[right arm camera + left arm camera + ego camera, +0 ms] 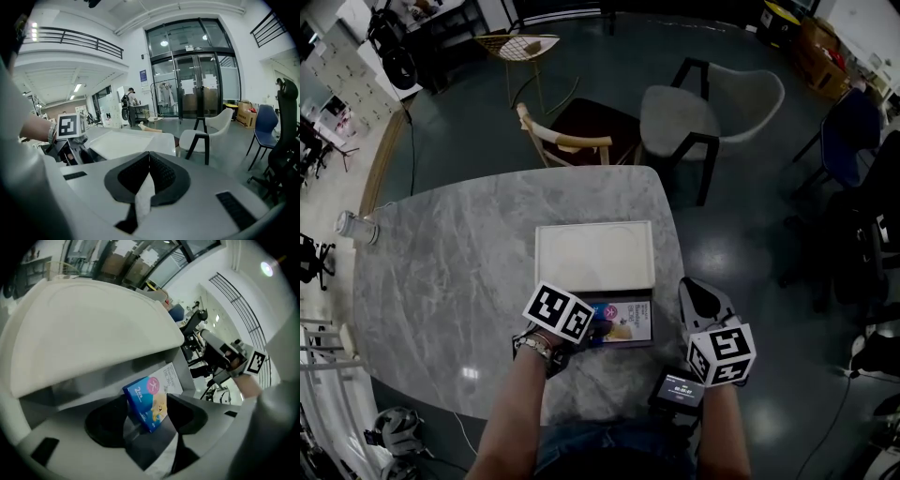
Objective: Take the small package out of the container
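Note:
The small package [146, 401], a blue box with a cartoon print, stands tilted between the jaws of my left gripper [147, 417]. The pads sit apart on either side of it and the gripper is open. In the head view the package [615, 328] is over a printed sheet [634, 319], just in front of the flat white container [594, 255] and beside my left gripper [598, 330]. The container [89, 319] fills the upper part of the left gripper view. My right gripper [149, 164] is shut with nothing in it, and it hangs off the table's right edge [701, 302].
The grey marble table [450, 281] ends close to my body and on the right. A glass jar [354, 226] stands at its left edge. A wooden chair [572, 136] and a white chair [712, 112] stand beyond the far edge.

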